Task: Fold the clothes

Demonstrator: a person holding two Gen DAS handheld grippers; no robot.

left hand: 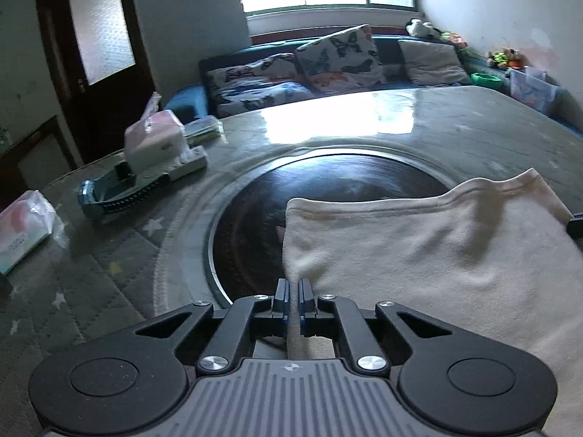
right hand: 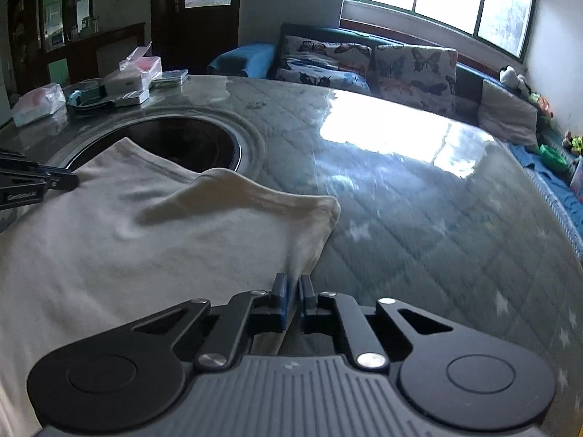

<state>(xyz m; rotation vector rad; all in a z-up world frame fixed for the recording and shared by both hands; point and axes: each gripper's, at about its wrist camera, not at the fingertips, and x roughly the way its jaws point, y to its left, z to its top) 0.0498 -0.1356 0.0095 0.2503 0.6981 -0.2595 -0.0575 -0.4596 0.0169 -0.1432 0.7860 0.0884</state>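
You have the cream garment (left hand: 437,255) pinched at two corners, one per hand, and that is why it hangs as a taut sheet over the table (right hand: 419,218) rather than lying slack on it. Your left gripper (left hand: 293,291) has its jaws together on the cloth's left edge, with a thin fold of fabric running back between the pads; your right gripper (right hand: 293,286) is likewise clamped on the opposite corner, where the fabric bunches into a small peak just ahead of the fingers. Holding both ends of one edge lets you carry it across in a single sweep, which looks like the setup for folding the piece over on itself. The ribbed hem (left hand: 419,202) faces away from you and lies partly over the dark round inset (left hand: 328,189) in the tabletop. On the far left of the table sit a tissue box (left hand: 155,138), a blue tray (left hand: 109,196) beneath it and a plastic-wrapped packet (left hand: 25,225); they are well apart from the cloth, so they should not hinder a forward fold. The right side of the quilted surface shows nothing in the way. Beyond the table stands a sofa (right hand: 364,62) with butterfly cushions.
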